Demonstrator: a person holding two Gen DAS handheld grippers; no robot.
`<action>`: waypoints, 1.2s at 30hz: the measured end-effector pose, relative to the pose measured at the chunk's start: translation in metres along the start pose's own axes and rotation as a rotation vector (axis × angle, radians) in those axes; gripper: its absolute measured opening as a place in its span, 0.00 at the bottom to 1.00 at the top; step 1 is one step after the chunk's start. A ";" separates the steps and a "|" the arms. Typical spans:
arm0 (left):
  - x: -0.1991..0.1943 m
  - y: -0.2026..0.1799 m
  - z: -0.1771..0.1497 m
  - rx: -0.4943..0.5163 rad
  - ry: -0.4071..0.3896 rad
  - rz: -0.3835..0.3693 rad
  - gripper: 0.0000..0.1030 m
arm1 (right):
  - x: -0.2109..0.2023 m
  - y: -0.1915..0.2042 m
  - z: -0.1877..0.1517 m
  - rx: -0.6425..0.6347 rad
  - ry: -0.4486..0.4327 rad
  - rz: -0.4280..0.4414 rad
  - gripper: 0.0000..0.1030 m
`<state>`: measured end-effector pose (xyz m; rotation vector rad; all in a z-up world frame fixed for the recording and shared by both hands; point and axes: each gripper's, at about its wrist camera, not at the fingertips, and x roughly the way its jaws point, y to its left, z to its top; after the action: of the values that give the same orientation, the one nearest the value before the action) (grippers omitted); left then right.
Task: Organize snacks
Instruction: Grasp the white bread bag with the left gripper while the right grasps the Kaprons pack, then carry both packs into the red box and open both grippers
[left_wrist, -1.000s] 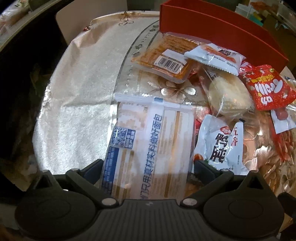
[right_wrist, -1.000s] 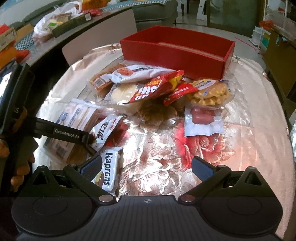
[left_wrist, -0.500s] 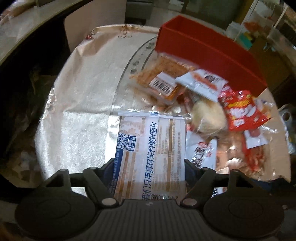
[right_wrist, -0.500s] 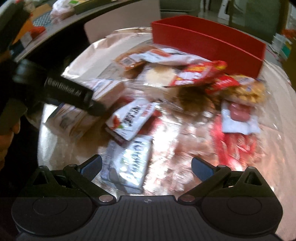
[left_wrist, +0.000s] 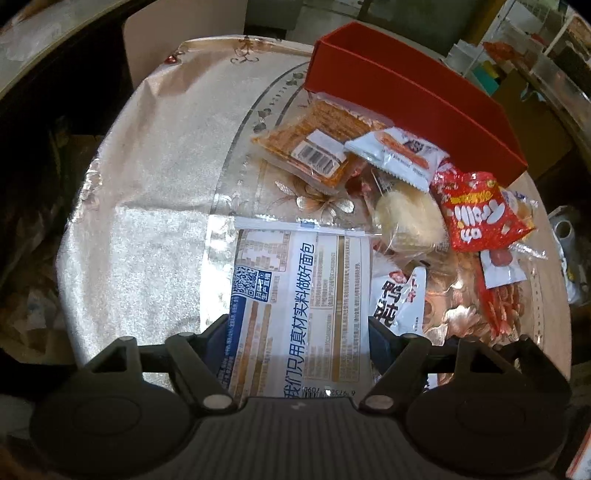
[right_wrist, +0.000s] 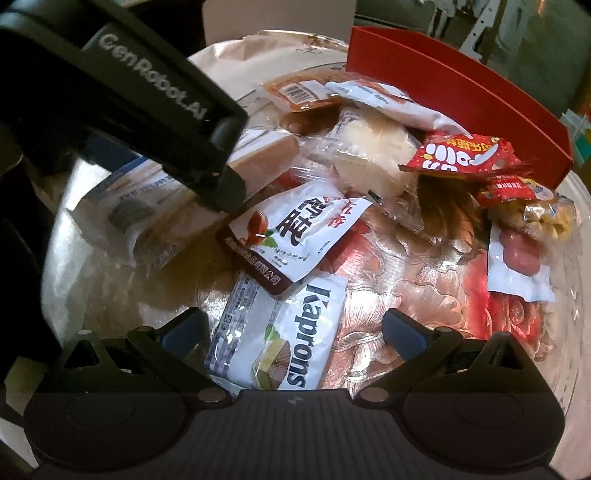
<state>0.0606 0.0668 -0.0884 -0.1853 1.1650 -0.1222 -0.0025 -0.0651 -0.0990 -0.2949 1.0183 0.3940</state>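
- Left gripper (left_wrist: 297, 332) has its fingers pressed against both long edges of the bread packet (left_wrist: 301, 306), a flat, glossy plastic rectangle printed in white, blue and tan with Chinese text.
- Bread packet's long axis runs straight out from the gripper toward 12 o'clock, crimped seal at the far end, sitting at 6 o'clock in the left wrist view.
- From the right wrist view, the packet (right_wrist: 173, 192) is tilted, far end raised off the cloth, with the left gripper's black finger (right_wrist: 221, 184) clamped on it at 10 o'clock.
- Right gripper (right_wrist: 291, 332) has its jaws spread wide, hovering over the Kaprons wafer pack (right_wrist: 288, 332): silvery-white foil, lying flat, lettering running lengthwise toward 12 o'clock.
- Just beyond it, a white-and-maroon pouch (right_wrist: 295, 232) overlaps the wafer pack's far end.
- Red box (left_wrist: 413, 96), stiff and rectangular with upright walls, sits at 1 o'clock in the left wrist view; its contents cannot be seen from here.
- Piled against its near wall: an orange clear-wrapped pack with barcode (left_wrist: 317, 144), a white crinkly sachet (left_wrist: 399, 155), a pale round cake in clear film (left_wrist: 410, 218), and a shiny red bag (left_wrist: 480, 214).
- All on a glossy floral tablecloth (left_wrist: 155, 206), silver and gold.
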 end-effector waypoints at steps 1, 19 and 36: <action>0.002 -0.001 -0.001 0.005 0.007 0.006 0.66 | -0.001 -0.001 0.000 -0.003 0.006 0.007 1.00; 0.021 -0.020 -0.023 0.115 0.032 0.147 0.85 | -0.026 -0.047 -0.008 0.086 0.000 0.029 0.68; -0.033 -0.034 -0.044 0.078 -0.047 0.140 0.64 | -0.072 -0.058 -0.008 0.128 -0.088 0.017 0.66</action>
<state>0.0068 0.0363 -0.0685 -0.0368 1.1208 -0.0394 -0.0161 -0.1333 -0.0378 -0.1528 0.9557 0.3523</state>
